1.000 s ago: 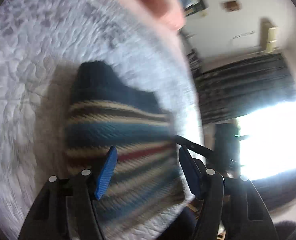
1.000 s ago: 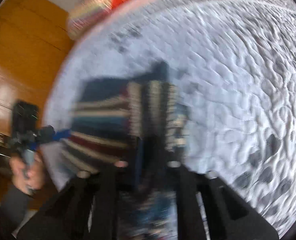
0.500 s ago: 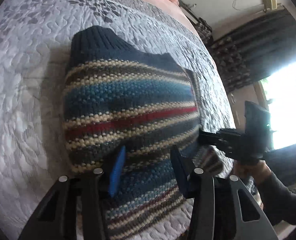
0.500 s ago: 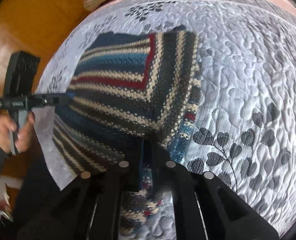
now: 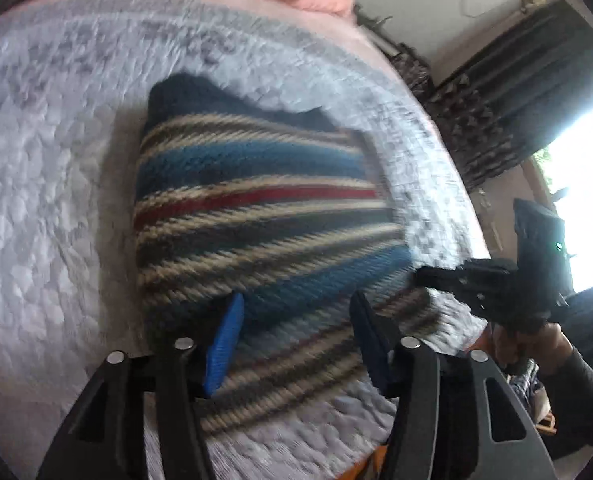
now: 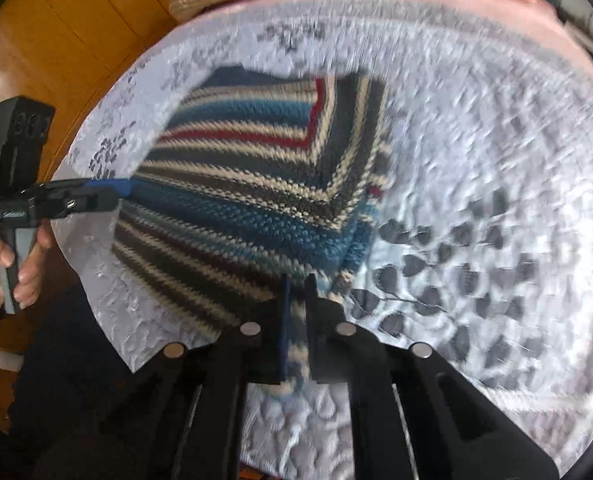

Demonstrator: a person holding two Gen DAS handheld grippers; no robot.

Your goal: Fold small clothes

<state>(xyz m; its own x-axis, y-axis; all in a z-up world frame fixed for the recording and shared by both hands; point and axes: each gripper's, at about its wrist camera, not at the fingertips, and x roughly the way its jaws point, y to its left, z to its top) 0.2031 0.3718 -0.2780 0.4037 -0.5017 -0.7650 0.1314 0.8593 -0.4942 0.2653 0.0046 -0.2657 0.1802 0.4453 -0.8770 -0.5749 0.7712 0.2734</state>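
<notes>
Striped sweater [image 6: 256,184] partly folded on quilted bed cover [image 6: 476,160], corner pinched in right gripper [image 6: 296,280], left gripper [image 5: 292,316] spread wide over near hem; probably next: carrying pinched edge across, then releasing.

The sweater [image 6: 256,184] lies on the quilt [image 6: 476,160] — left tool [image 6: 112,188] at its left edge.

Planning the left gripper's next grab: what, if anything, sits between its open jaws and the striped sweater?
Nothing visible. The left gripper hovers open directly over the striped sweater on the quilted bedspread; the right gripper already pinches the near edge.
</notes>
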